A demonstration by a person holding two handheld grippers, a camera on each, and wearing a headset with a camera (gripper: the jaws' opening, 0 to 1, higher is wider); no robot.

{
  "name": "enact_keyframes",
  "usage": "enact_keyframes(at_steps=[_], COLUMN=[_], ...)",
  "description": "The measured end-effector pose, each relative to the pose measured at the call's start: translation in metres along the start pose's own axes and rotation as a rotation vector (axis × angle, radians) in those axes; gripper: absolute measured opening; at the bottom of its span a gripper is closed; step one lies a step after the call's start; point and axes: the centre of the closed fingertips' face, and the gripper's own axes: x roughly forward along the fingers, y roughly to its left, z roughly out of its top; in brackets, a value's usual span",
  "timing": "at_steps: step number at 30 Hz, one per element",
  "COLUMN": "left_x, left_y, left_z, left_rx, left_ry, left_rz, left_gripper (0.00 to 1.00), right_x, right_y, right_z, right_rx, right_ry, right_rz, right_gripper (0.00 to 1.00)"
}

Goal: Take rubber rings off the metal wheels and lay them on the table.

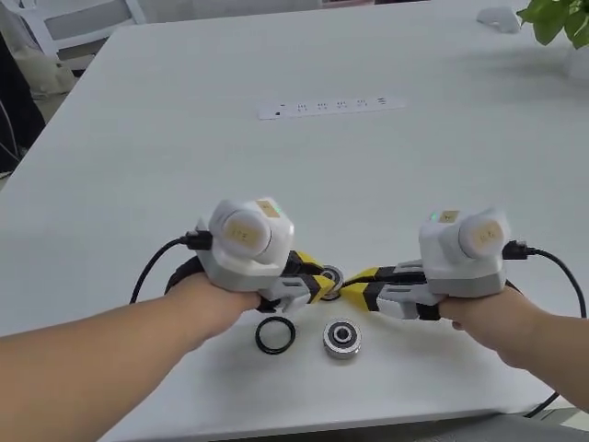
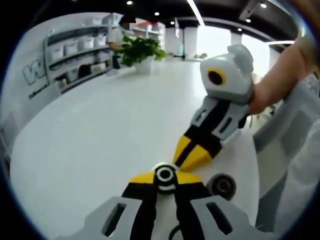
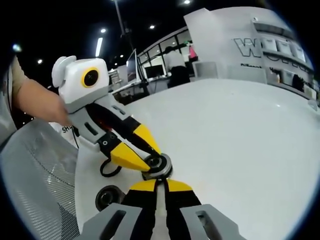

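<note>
My left gripper [image 2: 165, 179] clamps the metal wheel [image 2: 164, 173] just above the table [image 1: 184, 138]. The right gripper [image 3: 157, 186] is pinched closed at its rim (nipping? unclear). The rubber ring [image 3: 168, 165] looks soft and stretchy; grab its outer edge.

Both forearms [image 1: 92, 364] reach in from the near edge, with the left gripper [image 1: 317, 285] and right gripper [image 1: 357, 282] pointing inward tip to tip, the left's jaws clamped on a wheel [image 1: 330, 275], the right's jaws closed together at its rim.

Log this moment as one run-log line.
left hand-held gripper: clamped on wheel | right hand-held gripper: closed at its rim | table: loose ring, second wheel
</note>
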Motion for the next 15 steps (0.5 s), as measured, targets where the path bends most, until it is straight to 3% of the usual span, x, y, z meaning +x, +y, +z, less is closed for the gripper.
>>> enact_keyframes(at_steps=[9, 11, 15], left_x=[-0.0006, -0.0013, -0.0016], left_y=[-0.0003, -0.0003, 0.0004], left_z=[-0.0012, -0.0017, -0.0019], left_rx=[0.046, 0.049, 0.047], left_ry=[0.016, 0.019, 0.02], left_rz=[0.006, 0.005, 0.007], left_gripper=[0.13, 0.13, 0.13], right_x=[-0.0011, -0.0025, -0.0071], right_y=[-0.0008, -0.0008, -0.0031], right_z=[0.0002, 0.0005, 0.0081], right_rx=[0.102, 0.147, 0.276], right_ry=[-0.013, -0.024, -0.094], right_rz=[-0.005, -0.001, 0.006], right_gripper=[0.0, 0.0, 0.0])
